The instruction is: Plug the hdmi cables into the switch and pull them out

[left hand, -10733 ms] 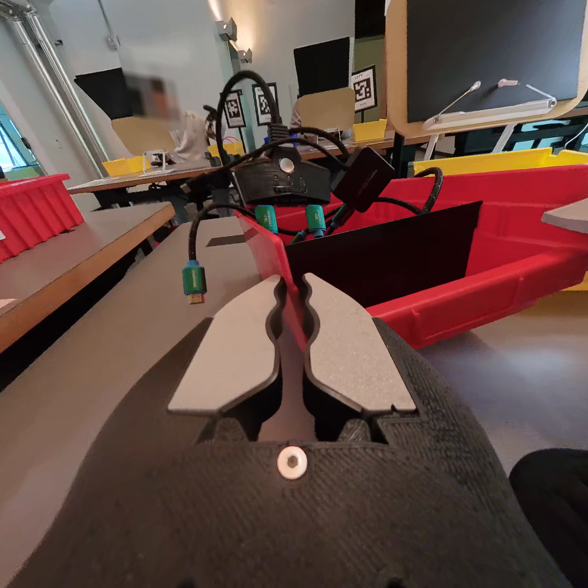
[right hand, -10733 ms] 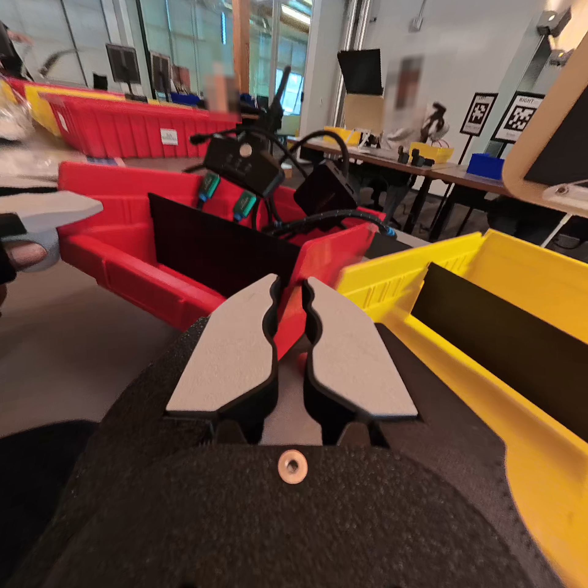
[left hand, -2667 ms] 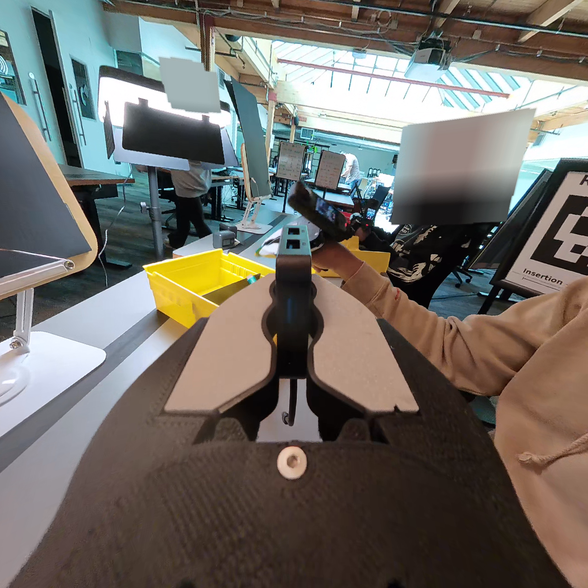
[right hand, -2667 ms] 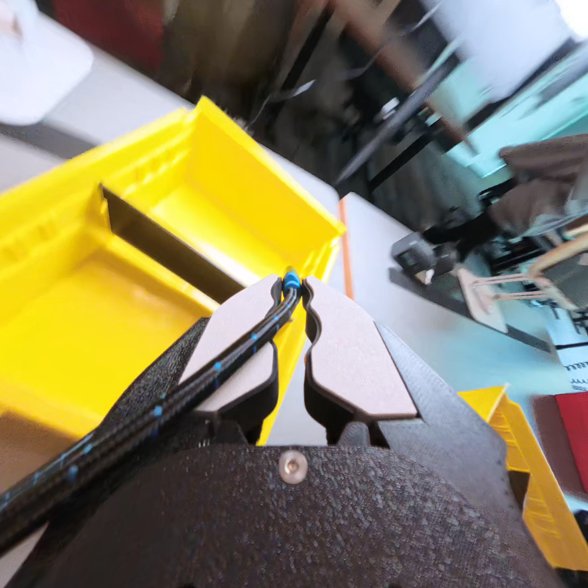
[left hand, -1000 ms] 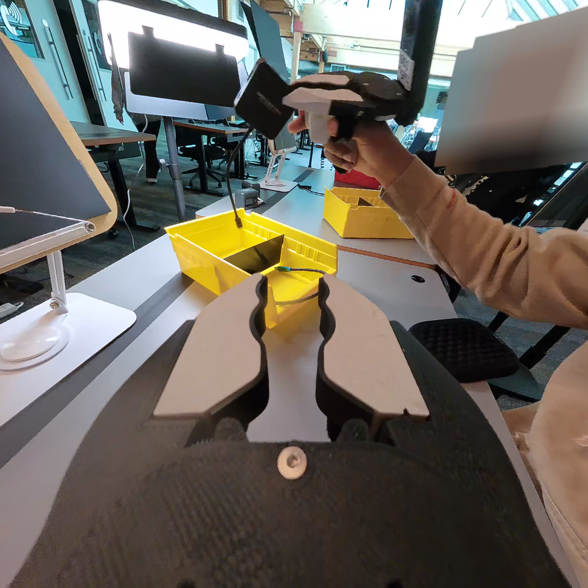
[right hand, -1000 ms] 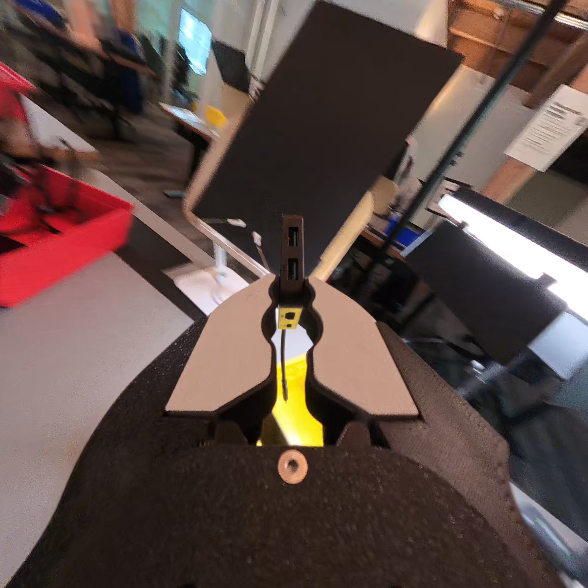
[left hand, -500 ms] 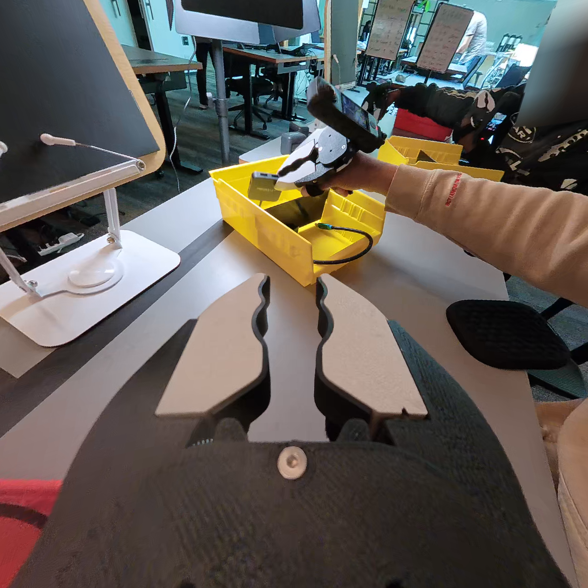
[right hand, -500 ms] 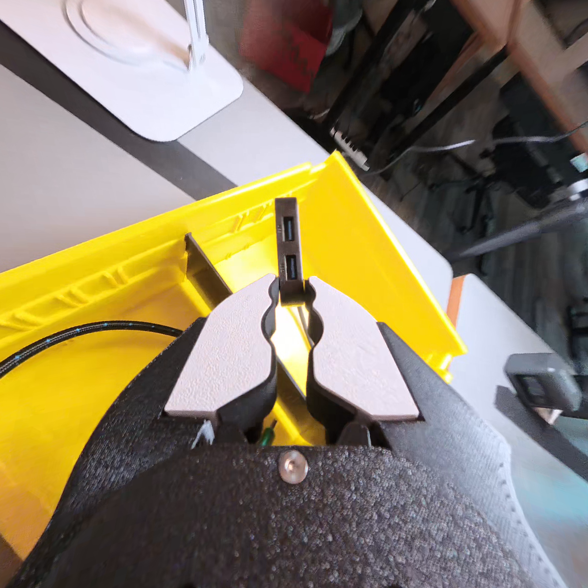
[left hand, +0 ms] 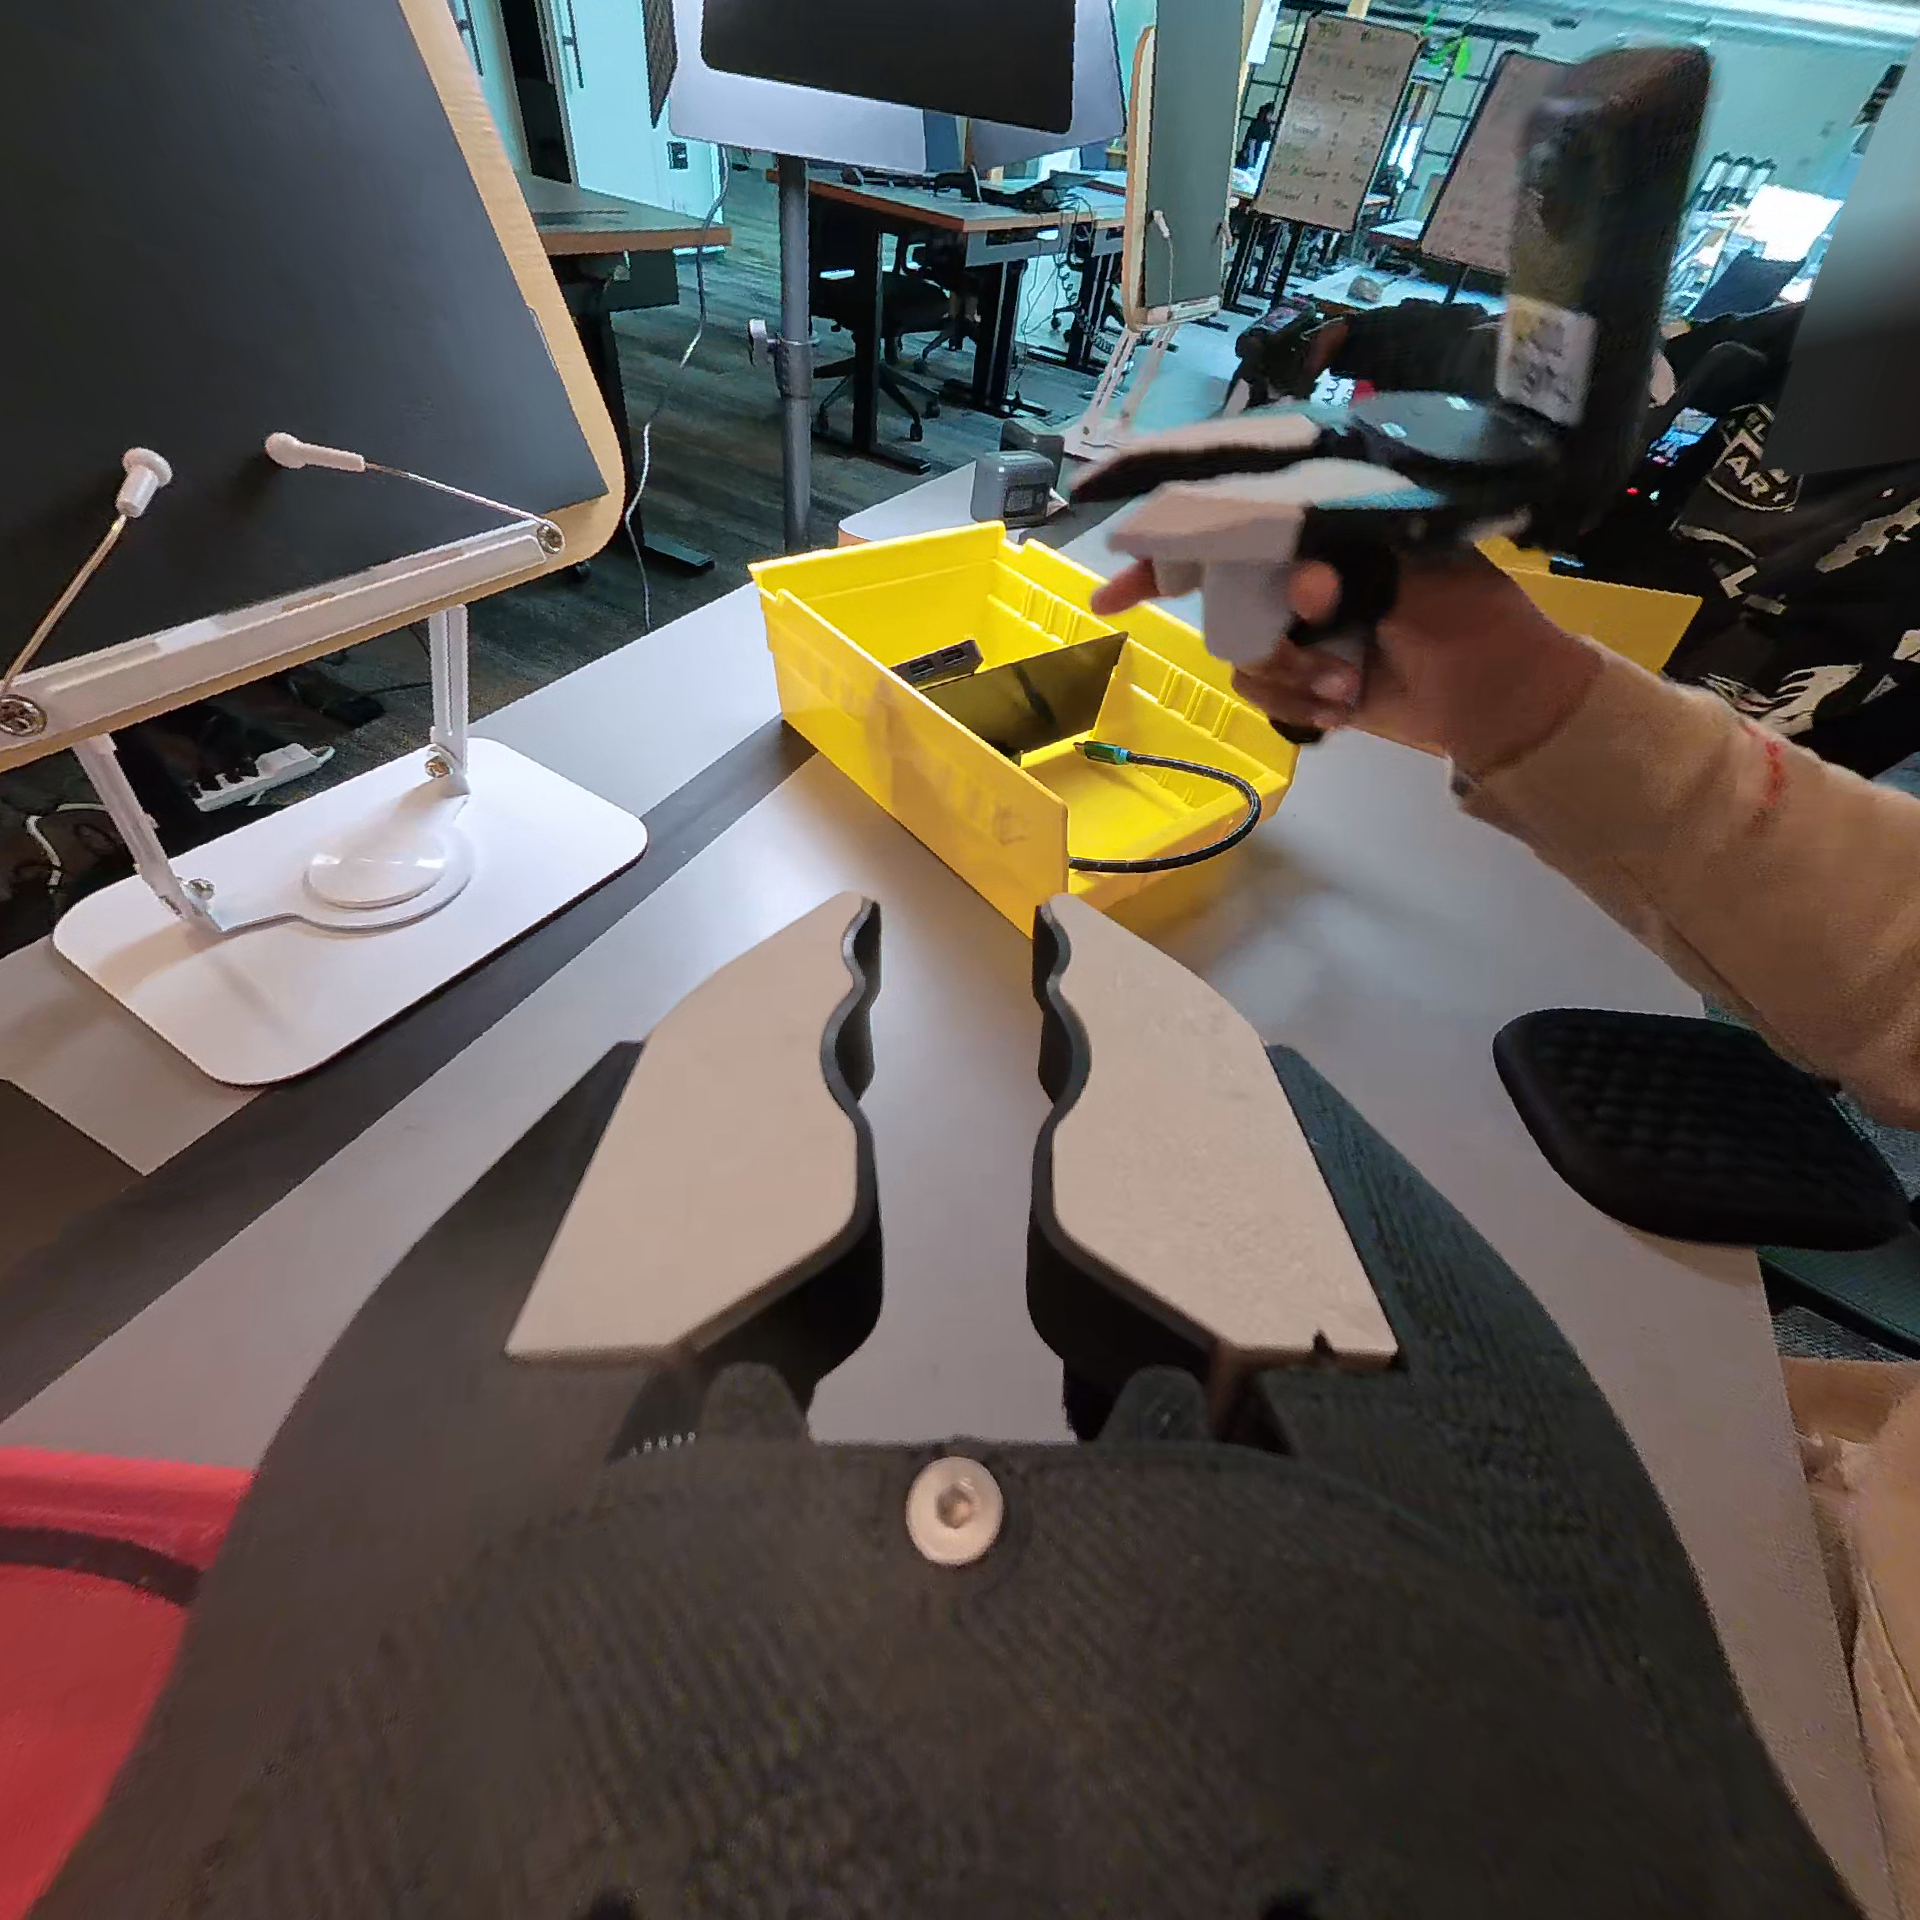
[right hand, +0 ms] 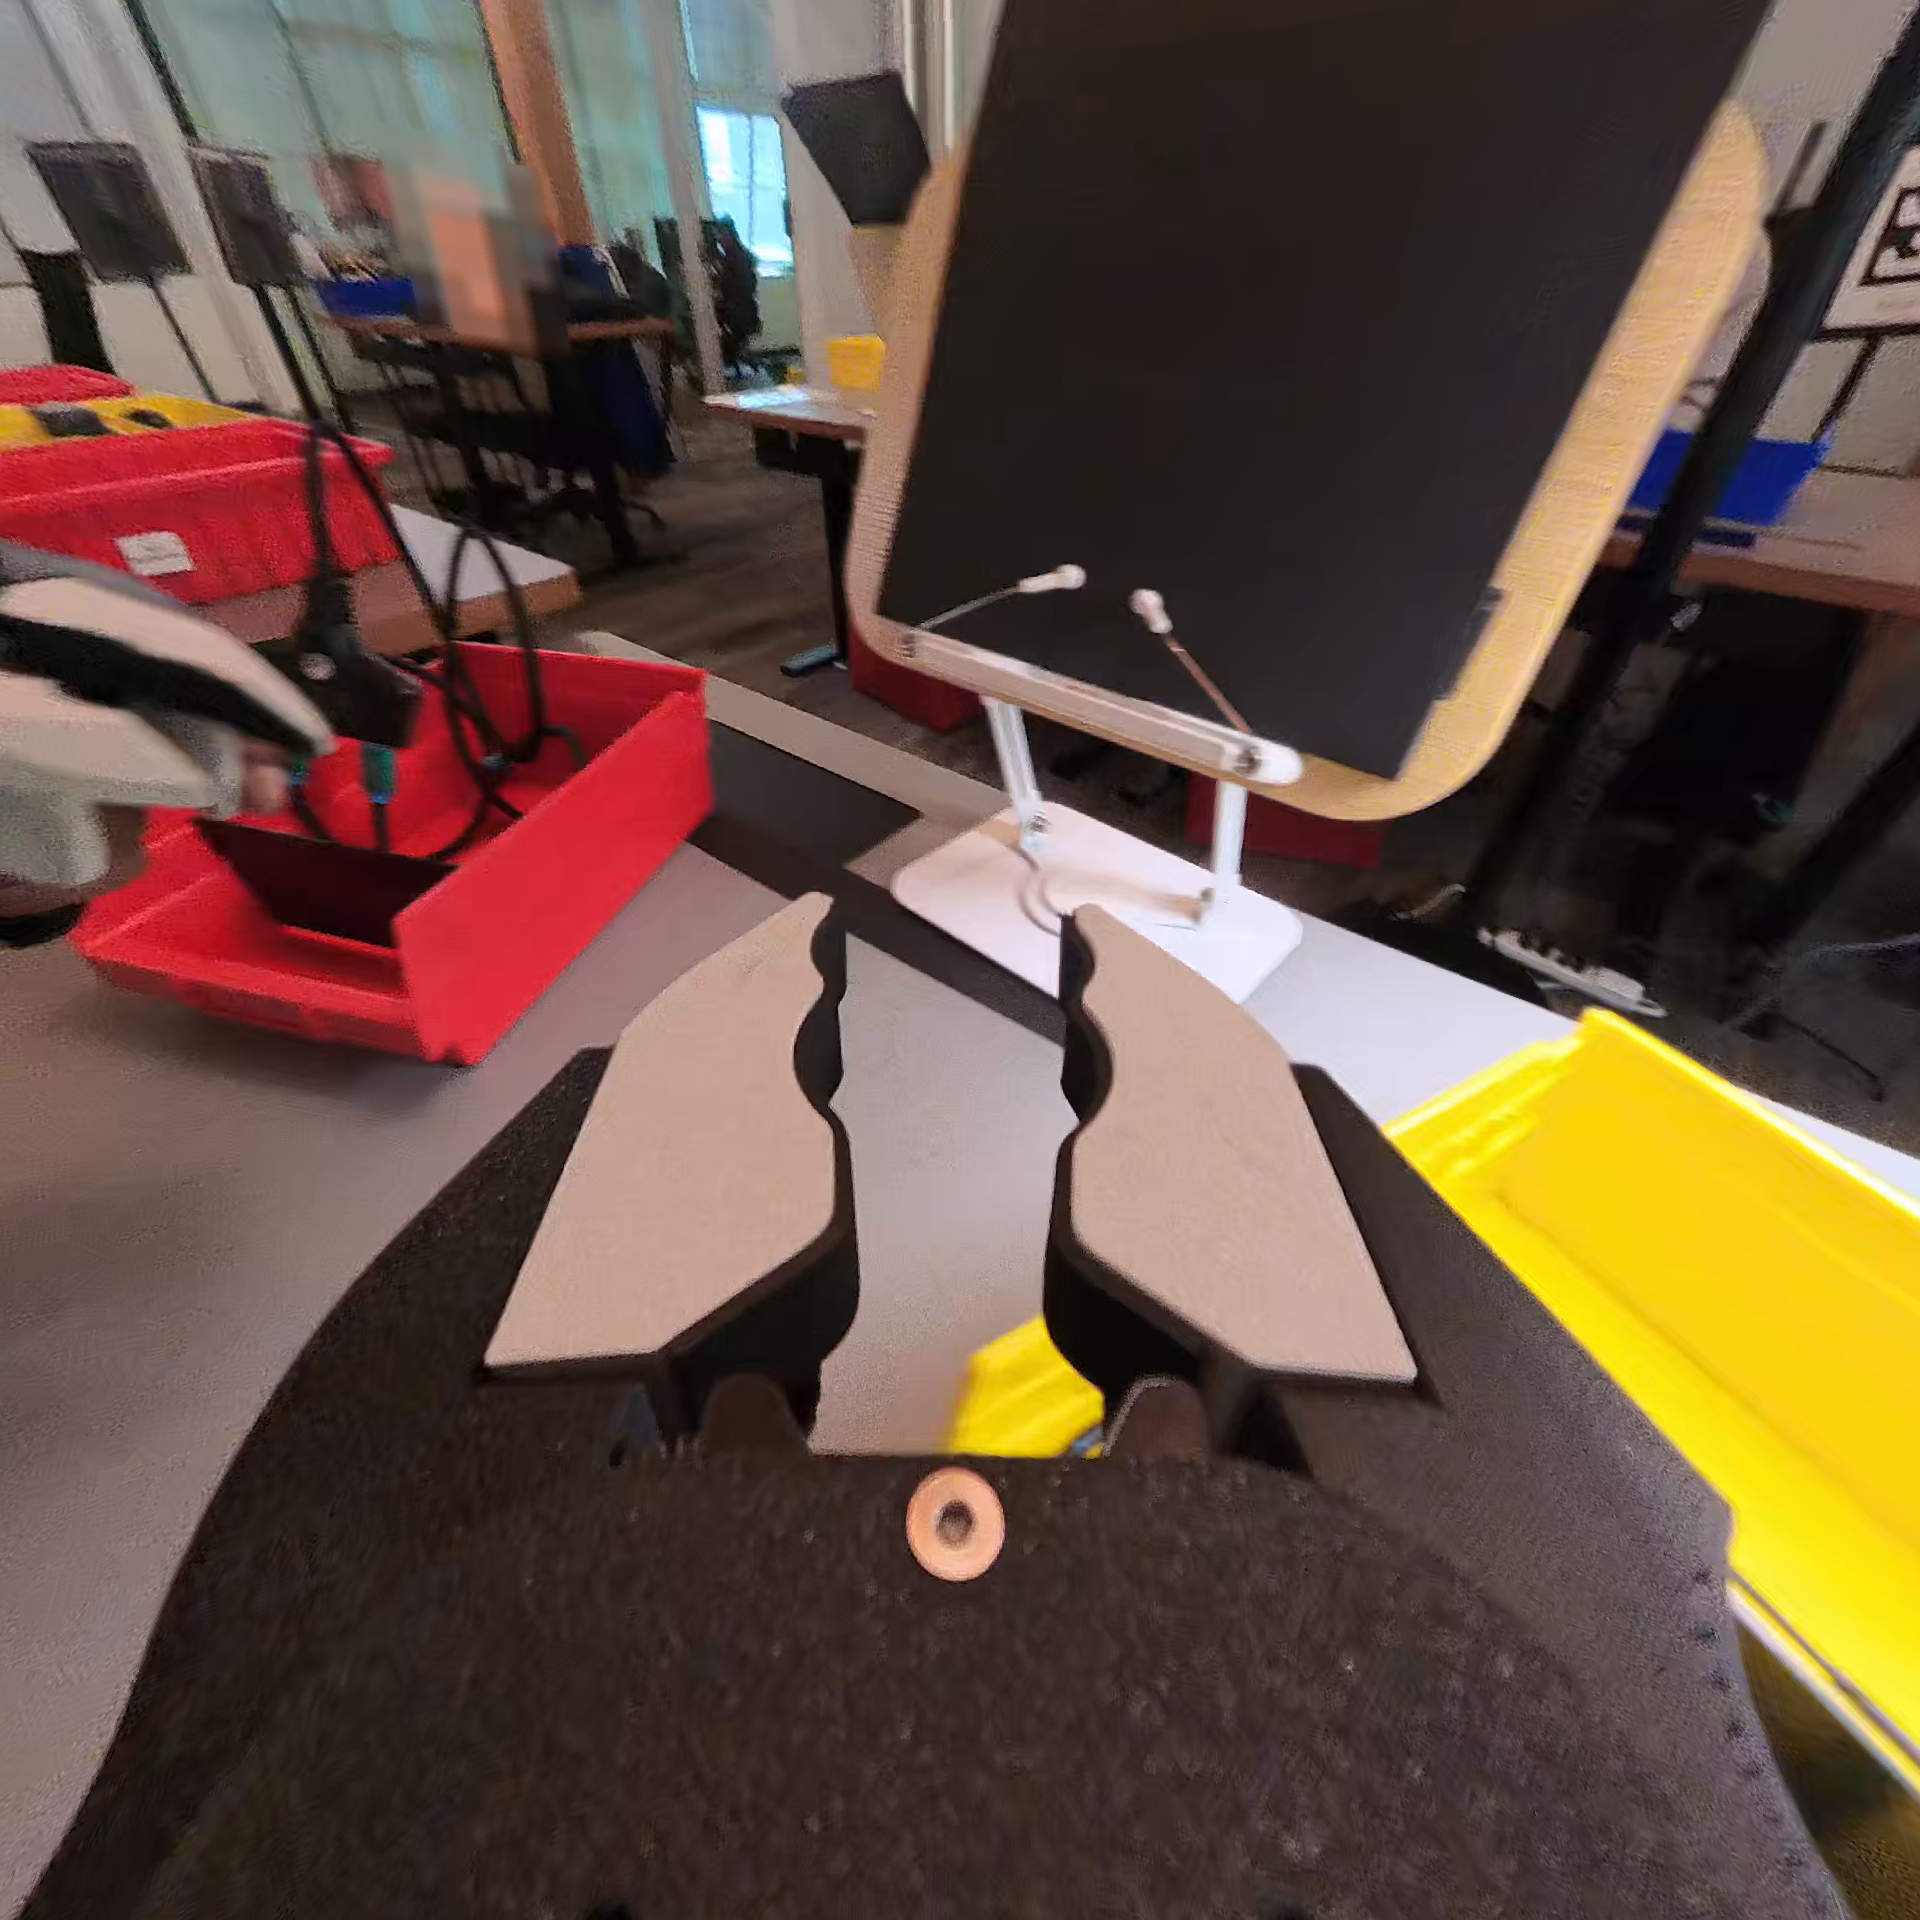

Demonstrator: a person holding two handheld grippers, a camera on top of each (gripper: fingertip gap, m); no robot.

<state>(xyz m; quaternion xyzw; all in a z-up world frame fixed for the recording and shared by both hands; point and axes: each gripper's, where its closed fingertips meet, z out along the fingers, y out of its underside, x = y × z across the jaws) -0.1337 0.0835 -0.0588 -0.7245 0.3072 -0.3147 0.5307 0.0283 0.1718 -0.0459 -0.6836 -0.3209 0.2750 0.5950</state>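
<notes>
My left gripper (left hand: 954, 925) is open and empty above the grey table, a short way in front of a yellow bin (left hand: 914, 769). A small black switch (left hand: 940, 660) lies in the bin's far compartment, behind a black divider (left hand: 1023, 691). An hdmi cable (left hand: 1195, 847) with a green plug (left hand: 1117, 753) lies in the near compartment and loops over the bin's end. My right gripper (right hand: 951, 925) is open and empty, pointing toward a red bin (right hand: 540, 894). It also shows in the left wrist view (left hand: 1101, 514), raised over the yellow bin. The red bin holds another black switch (right hand: 353, 686) with cables plugged in.
A black board on a white stand (left hand: 343, 894) stands at the table's back edge, between the two bins (right hand: 1101, 904). The yellow bin's wall (right hand: 1621, 1174) is close at my right gripper's right. A black chair armrest (left hand: 1683, 1132) sits at the table's right edge. About 20 cm separates my left fingertips from my right.
My right gripper let go of the small black switch into the yellow bin's far compartment, opened, rose and swung toward the red bin. My left gripper stayed open and drew back slightly.
</notes>
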